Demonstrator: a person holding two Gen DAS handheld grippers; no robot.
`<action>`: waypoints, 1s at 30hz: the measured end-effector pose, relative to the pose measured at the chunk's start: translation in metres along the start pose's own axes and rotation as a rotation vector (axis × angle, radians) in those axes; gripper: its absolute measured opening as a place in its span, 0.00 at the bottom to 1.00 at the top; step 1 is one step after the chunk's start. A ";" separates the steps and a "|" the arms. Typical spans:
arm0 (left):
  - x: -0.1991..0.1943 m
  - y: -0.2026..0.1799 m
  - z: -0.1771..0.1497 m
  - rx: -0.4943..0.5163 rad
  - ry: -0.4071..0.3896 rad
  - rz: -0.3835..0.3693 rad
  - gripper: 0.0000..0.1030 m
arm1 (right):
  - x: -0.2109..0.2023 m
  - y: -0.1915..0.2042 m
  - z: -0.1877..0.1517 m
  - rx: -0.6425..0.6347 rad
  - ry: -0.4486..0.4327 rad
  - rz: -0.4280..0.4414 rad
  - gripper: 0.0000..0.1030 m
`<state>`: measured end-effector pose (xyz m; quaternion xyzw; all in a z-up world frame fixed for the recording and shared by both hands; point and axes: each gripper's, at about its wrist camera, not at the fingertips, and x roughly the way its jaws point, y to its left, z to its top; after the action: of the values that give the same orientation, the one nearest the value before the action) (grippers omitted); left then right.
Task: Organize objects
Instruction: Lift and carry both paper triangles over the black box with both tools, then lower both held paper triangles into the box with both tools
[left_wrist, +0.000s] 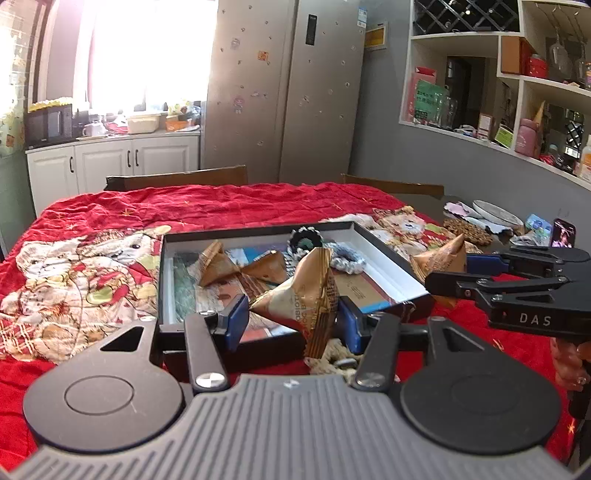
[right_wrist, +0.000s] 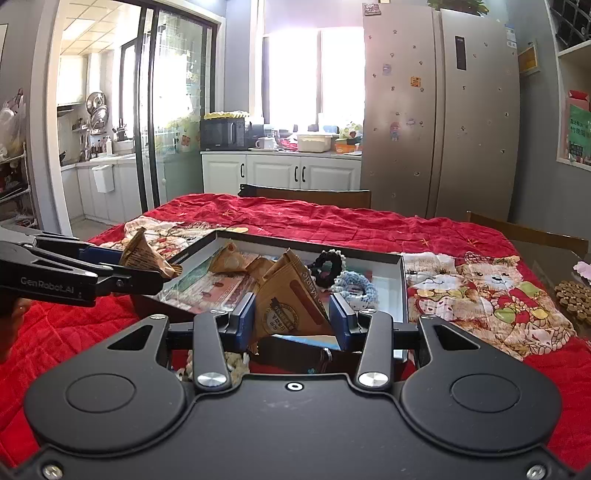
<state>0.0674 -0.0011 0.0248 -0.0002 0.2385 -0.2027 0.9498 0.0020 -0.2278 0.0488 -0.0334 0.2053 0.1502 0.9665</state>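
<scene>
My left gripper (left_wrist: 293, 318) is shut on a golden-brown pyramid snack packet (left_wrist: 308, 291), held above the near edge of a shallow black box (left_wrist: 386, 260) with white inner walls. My right gripper (right_wrist: 293, 317) is shut on a similar brown packet (right_wrist: 291, 295) over the same box (right_wrist: 402, 291). Each gripper shows in the other's view: the right gripper (left_wrist: 456, 271) with its packet (left_wrist: 439, 258) beside the box's right edge, the left gripper (right_wrist: 136, 266) with its packet (right_wrist: 144, 254) by the box's left corner. Two more packets (left_wrist: 218, 264), a black scrunchie (right_wrist: 327, 265) and a blue-white scrunchie (right_wrist: 354, 290) lie inside.
A red quilted cloth (left_wrist: 221, 206) with bear prints covers the table. Two wooden chair backs (left_wrist: 177, 177) stand at its far side. At the right lie a woven coaster (left_wrist: 467, 229), a plate (left_wrist: 495, 212) and a phone (left_wrist: 563, 232). A beige rope piece (left_wrist: 332, 360) lies below my left gripper.
</scene>
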 end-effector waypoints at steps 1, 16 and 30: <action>0.001 0.001 0.001 -0.001 -0.001 0.005 0.54 | 0.002 -0.002 0.001 0.004 0.000 0.000 0.40; 0.033 0.028 0.012 -0.050 0.023 0.095 0.54 | 0.049 0.001 0.017 0.024 0.031 -0.005 0.40; 0.071 0.041 0.021 -0.084 0.048 0.131 0.54 | 0.108 0.015 0.030 0.018 0.075 -0.023 0.40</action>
<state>0.1496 0.0074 0.0070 -0.0197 0.2689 -0.1298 0.9542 0.1035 -0.1799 0.0321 -0.0328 0.2421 0.1358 0.9601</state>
